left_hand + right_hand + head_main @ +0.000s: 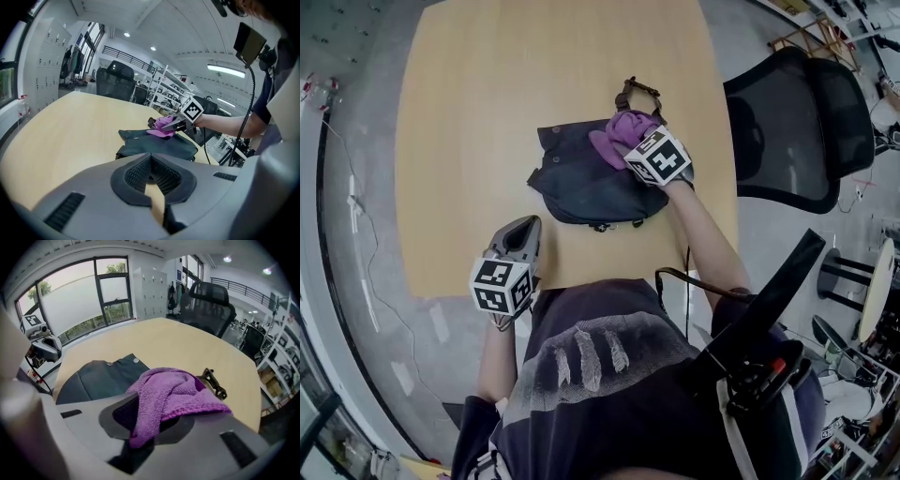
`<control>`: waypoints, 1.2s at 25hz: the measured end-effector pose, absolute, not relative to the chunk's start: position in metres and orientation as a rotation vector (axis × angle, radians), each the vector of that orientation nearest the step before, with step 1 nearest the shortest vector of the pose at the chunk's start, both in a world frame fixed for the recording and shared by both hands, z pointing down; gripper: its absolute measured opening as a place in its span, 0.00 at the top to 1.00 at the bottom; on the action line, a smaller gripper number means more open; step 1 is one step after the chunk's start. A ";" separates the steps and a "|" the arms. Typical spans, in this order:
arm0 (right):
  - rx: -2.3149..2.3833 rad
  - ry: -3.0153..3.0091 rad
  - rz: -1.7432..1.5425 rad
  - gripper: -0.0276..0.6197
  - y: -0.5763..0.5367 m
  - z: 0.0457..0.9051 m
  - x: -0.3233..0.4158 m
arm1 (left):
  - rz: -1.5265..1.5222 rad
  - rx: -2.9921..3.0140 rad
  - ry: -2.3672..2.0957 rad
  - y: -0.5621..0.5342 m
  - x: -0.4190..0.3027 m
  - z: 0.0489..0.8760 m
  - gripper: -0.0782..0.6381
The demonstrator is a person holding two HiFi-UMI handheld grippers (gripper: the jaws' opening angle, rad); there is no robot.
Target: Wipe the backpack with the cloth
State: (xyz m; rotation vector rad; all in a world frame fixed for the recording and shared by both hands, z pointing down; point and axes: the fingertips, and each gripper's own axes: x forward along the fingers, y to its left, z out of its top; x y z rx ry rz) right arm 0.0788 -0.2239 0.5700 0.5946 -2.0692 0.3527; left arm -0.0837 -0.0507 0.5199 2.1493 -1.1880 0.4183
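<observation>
On the backpack's [581, 178] far right corner, just beside its strap buckle [637, 92], the right gripper [642, 150] has its jaws clenched on the purple cloth [622, 134], which bunches over the jaw tips and drapes onto the dark fabric; the backpack lies flat on the wooden surface [469, 112]; the left gripper [522, 230] hovers off the backpack's near left side, apart from it, jaws closed together on nothing. The wipe looks barely begun, since most of the dark panel lies left of the cloth; a good stroke probably wants the cloth's loose fold laid flat on the panel, rather than the hard jaw tips, and drawn in overlapping passes toward the backpack's left edge; the soft bag may slide or ruck, so the idle left gripper could pin its near left corner; a firm clench should stop the cloth slipping free.
</observation>
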 end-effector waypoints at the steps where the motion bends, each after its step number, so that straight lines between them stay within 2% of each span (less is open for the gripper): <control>1: 0.615 -2.058 0.356 0.86 -0.227 0.571 0.090 | 0.420 2.152 -1.184 -0.051 -0.082 0.520 0.88; 11: 0.836 -1.970 0.378 0.86 -0.240 0.565 0.176 | 0.431 2.166 -1.182 -0.048 -0.074 0.523 0.88; 16: 0.963 -1.995 0.345 0.86 -0.220 0.546 0.192 | 0.431 2.154 -1.187 -0.038 -0.079 0.531 0.88; 21: 0.872 -1.975 0.354 0.86 -0.184 0.564 0.172 | 0.431 2.175 -1.176 -0.041 -0.071 0.518 0.88; 30: 0.730 -2.102 0.244 0.86 -0.136 0.547 0.089 | 0.433 2.198 -1.162 -0.026 -0.065 0.504 0.88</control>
